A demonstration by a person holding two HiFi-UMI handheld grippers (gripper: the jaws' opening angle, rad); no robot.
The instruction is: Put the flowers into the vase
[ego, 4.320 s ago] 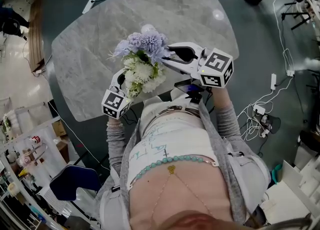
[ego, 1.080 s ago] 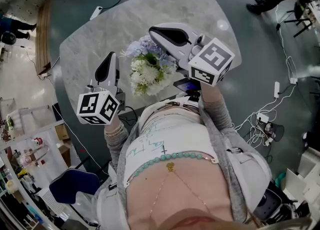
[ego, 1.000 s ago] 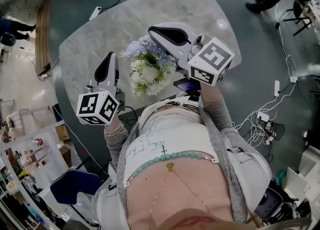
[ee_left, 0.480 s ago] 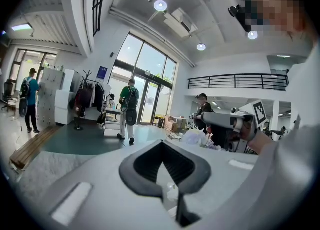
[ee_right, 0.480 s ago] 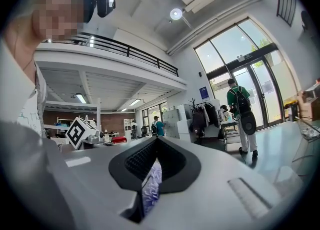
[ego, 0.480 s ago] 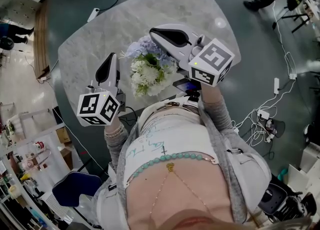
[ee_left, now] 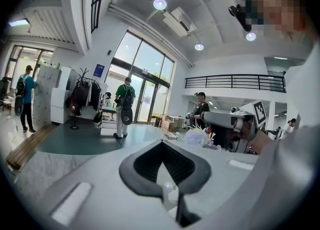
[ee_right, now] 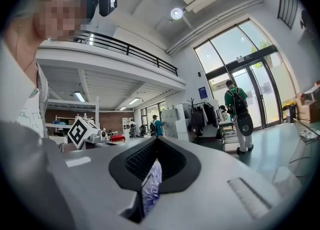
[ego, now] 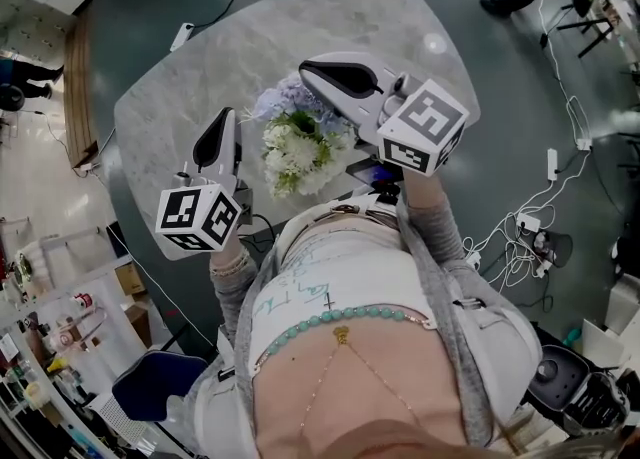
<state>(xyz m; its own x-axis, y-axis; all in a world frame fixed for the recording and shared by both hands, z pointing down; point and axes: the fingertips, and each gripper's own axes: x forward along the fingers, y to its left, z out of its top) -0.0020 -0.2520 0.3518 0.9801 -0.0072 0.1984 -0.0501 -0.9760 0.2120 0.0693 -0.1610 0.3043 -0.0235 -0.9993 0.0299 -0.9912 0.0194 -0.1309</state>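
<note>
Grippers: 2, both mine. The left gripper [ego: 222, 119] is clenched on nothing, and the right gripper [ego: 310, 67] is pinched closed, also empty.
Flowers: 1 bunch [ego: 298, 147] of lilac and white blooms, near the table's near edge between my 2 grippers. The right one hangs over its lilac heads.
Vase: hidden under the blooms.
Table: 1, grey marble [ego: 200, 57].

Flowers [ego: 297, 142] (on table [ego: 170, 77]) — between left tongs [ego: 222, 119], right tongs [ego: 312, 67].
</note>
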